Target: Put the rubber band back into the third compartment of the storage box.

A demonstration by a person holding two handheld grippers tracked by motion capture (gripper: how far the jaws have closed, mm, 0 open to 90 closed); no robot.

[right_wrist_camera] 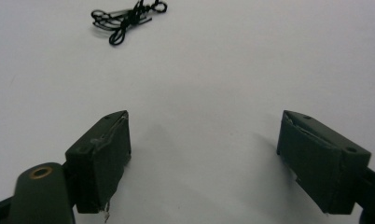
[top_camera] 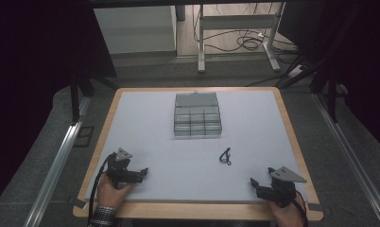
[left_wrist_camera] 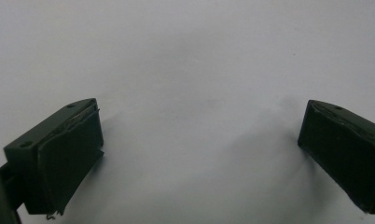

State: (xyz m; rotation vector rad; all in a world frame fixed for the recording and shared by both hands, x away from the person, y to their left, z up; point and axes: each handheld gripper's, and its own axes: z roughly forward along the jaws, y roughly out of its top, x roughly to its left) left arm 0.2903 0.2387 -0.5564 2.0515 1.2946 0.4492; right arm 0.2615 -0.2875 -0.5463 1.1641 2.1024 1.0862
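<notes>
Across the middle of the high view lies the wide pale-grey mat on its wooden-edged table (top_camera: 292,124), taking up most of the frame. Toward the upper centre of that mat sits a clear plastic compartment box with its lid folded back (top_camera: 197,114); its small cells are too blurred for me to say whether anything is in them.

Down in the lower left of the frame, the person's left hand (top_camera: 111,193), with a checked cuff behind it, holds the left black two-jaw gripper (top_camera: 142,173), which rests low over the mat and points toward the right of the picture. From its own camera the left gripper (left_wrist_camera: 199,140) has its jaws spread wide, bare mat between them and nothing held.

At the lower right corner, the right hand (top_camera: 288,213) holds the right black two-jaw gripper (top_camera: 253,183), grey three-cornered plate on top, aimed toward the upper left. Its own view shows that gripper (right_wrist_camera: 203,144) likewise gaping wide and empty over plain mat.

Smallest of all, a little tangle of thin black wire or cord (top_camera: 226,155) lies on the mat just below and right of the box, between the two grippers and apart from both. It appears in the upper left of the right gripper view (right_wrist_camera: 126,17), well ahead of the jaws.
</notes>
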